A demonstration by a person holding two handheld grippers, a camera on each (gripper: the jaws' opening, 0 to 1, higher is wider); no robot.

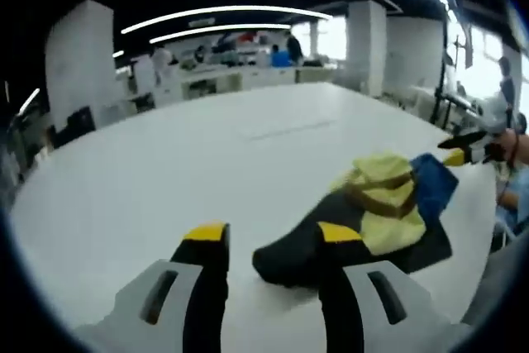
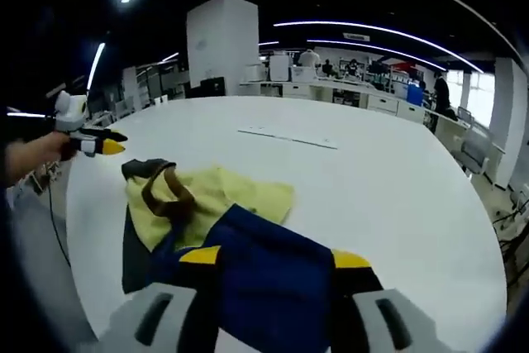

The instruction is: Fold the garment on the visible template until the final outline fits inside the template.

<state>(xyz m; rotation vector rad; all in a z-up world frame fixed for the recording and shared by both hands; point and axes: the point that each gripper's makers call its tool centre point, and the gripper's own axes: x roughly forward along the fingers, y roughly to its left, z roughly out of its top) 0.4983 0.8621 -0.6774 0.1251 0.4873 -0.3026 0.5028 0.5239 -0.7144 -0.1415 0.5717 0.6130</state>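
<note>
No text, label, brand, number or sign can be read in either view. The garment (image 2: 223, 237) on the bench (image 2: 397, 179) bears no legible print, and the faint marking near the bench's far edge is too small and blurred to make out. Anything on the distant counters and walls is likewise too small to read.

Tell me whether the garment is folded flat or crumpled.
Crumpled: the garment lies bunched on the white table, its yellow, navy and black panels overlapping unevenly, brown collar twisted.
</note>
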